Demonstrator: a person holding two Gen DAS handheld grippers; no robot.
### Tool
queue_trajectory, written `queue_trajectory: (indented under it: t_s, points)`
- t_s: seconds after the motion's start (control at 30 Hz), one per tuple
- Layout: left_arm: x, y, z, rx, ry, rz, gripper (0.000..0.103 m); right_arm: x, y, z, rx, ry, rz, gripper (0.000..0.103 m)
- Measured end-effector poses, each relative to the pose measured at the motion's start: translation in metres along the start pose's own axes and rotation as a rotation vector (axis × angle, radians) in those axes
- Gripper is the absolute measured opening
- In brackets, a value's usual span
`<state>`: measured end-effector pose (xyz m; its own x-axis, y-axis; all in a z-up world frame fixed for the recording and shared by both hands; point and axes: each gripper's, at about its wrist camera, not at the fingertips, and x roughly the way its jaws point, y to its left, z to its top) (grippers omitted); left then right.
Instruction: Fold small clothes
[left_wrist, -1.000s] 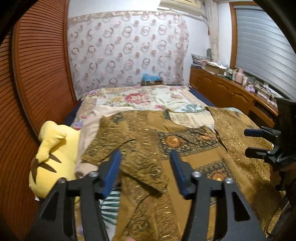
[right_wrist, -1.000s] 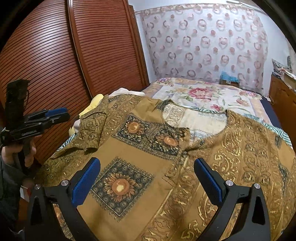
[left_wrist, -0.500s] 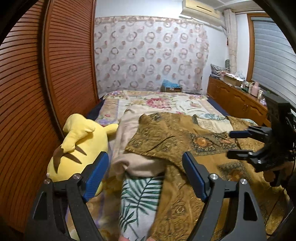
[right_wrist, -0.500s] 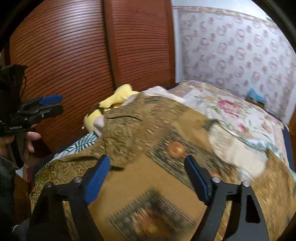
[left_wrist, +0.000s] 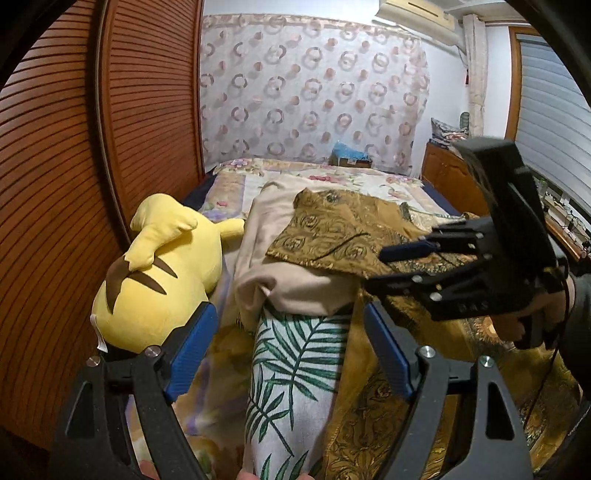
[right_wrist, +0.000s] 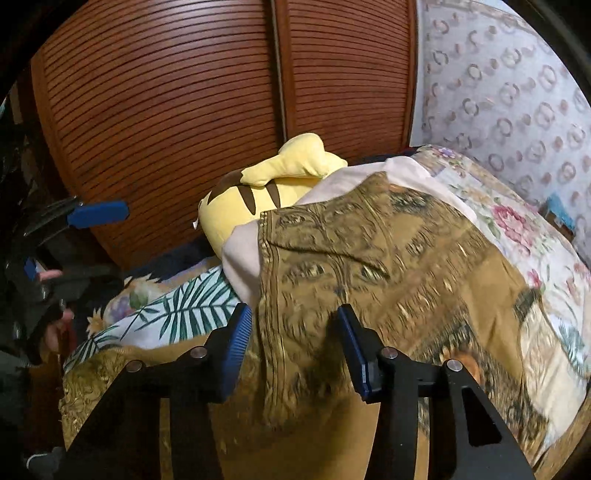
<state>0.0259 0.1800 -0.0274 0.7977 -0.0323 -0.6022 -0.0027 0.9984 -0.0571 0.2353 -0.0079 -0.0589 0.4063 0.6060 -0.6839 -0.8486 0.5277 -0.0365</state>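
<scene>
A golden-brown patterned shirt (right_wrist: 406, 266) lies spread on the bed, and its left sleeve (left_wrist: 325, 236) rests on a beige cloth (left_wrist: 295, 288). My right gripper (right_wrist: 295, 343) hangs low over that sleeve. Its jaws are closing with sleeve fabric between the blue pads, which do not press on it. In the left wrist view the right gripper (left_wrist: 384, 267) comes in from the right at the sleeve's hem, held by a hand. My left gripper (left_wrist: 288, 350) is open over a palm-leaf print cloth (left_wrist: 295, 369), holding nothing. Its blue pad (right_wrist: 98, 214) shows at the far left.
A yellow plush toy (left_wrist: 159, 277) lies at the bed's left side against slatted wooden wardrobe doors (left_wrist: 74, 166). A floral bedspread (left_wrist: 332, 177) runs back to a ring-patterned curtain (left_wrist: 314, 92). A wooden dresser (left_wrist: 450, 184) stands on the right.
Both grippers swung left. The right one crossed the shirt's front to the left sleeve and its jaws narrowed. The left one left the shirt for the leaf-print cloth and opened wider.
</scene>
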Motion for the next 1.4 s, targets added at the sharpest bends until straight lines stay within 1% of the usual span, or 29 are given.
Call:
queue_trajectory:
  t_s: [0.03, 0.1, 0.17, 0.2, 0.27, 0.37, 0.5, 0.57, 0.7, 0.77, 0.83, 0.93, 1.0, 1.1, 1.17, 1.27, 1.3, 1.4]
  points:
    - [0.001, 0.000, 0.000, -0.002, 0.002, 0.000, 0.082, 0.003, 0.000, 0.003, -0.008, 0.004, -0.005, 0.050]
    - [0.002, 0.001, -0.001, -0.008, 0.006, -0.006, 0.082, 0.008, 0.002, 0.007, -0.019, 0.020, -0.015, 0.043]
    - [0.002, 0.001, -0.002, -0.009, 0.009, -0.010, 0.082, 0.013, 0.004, 0.007, -0.013, 0.037, -0.037, 0.031]
    - [0.003, 0.001, -0.003, -0.008, 0.013, -0.011, 0.082, 0.011, 0.004, 0.006, -0.010, 0.031, -0.035, 0.029]
    - [0.004, -0.001, -0.005, -0.004, 0.019, -0.013, 0.082, 0.006, 0.000, 0.004, 0.025, -0.011, -0.012, 0.020]
    - [0.005, -0.001, -0.004, -0.005, 0.018, -0.020, 0.082, -0.005, -0.011, -0.001, 0.102, -0.075, 0.006, 0.014]
    - [0.007, -0.003, -0.004, -0.006, 0.019, -0.025, 0.082, -0.020, -0.026, -0.009, 0.198, -0.166, -0.008, 0.013]
    - [0.008, -0.005, -0.003, -0.003, 0.021, -0.027, 0.082, -0.024, -0.032, -0.013, 0.222, -0.181, -0.048, 0.009]
    - [0.008, -0.009, -0.001, 0.000, 0.019, -0.035, 0.082, -0.029, -0.042, -0.025, 0.281, -0.164, -0.140, 0.008]
    - [0.009, -0.012, 0.000, 0.006, 0.018, -0.039, 0.082, -0.034, -0.050, -0.036, 0.321, -0.151, -0.131, 0.008]
    - [0.009, -0.015, 0.001, 0.013, 0.016, -0.043, 0.082, -0.038, -0.048, -0.043, 0.336, -0.137, -0.142, 0.008]
    - [0.011, -0.019, 0.004, 0.018, 0.015, -0.047, 0.082, -0.037, -0.049, -0.053, 0.316, -0.105, -0.183, 0.010]
    - [0.012, -0.022, 0.005, 0.017, 0.016, -0.052, 0.082, -0.036, -0.050, -0.053, 0.313, -0.100, -0.199, 0.010]
    - [0.015, -0.025, 0.006, 0.021, 0.021, -0.062, 0.082, -0.036, -0.056, -0.050, 0.352, -0.095, -0.222, 0.011]
    - [0.017, -0.029, 0.006, 0.030, 0.026, -0.068, 0.082, -0.036, -0.060, -0.048, 0.367, -0.084, -0.237, 0.018]
    - [0.020, -0.036, 0.007, 0.039, 0.033, -0.080, 0.082, -0.035, -0.060, -0.045, 0.349, -0.070, -0.243, 0.018]
    - [0.021, -0.038, 0.007, 0.040, 0.035, -0.084, 0.082, -0.037, -0.060, -0.047, 0.331, -0.096, -0.226, 0.018]
    - [0.027, -0.045, 0.007, 0.048, 0.048, -0.098, 0.082, -0.052, -0.060, -0.055, 0.324, -0.102, -0.229, 0.018]
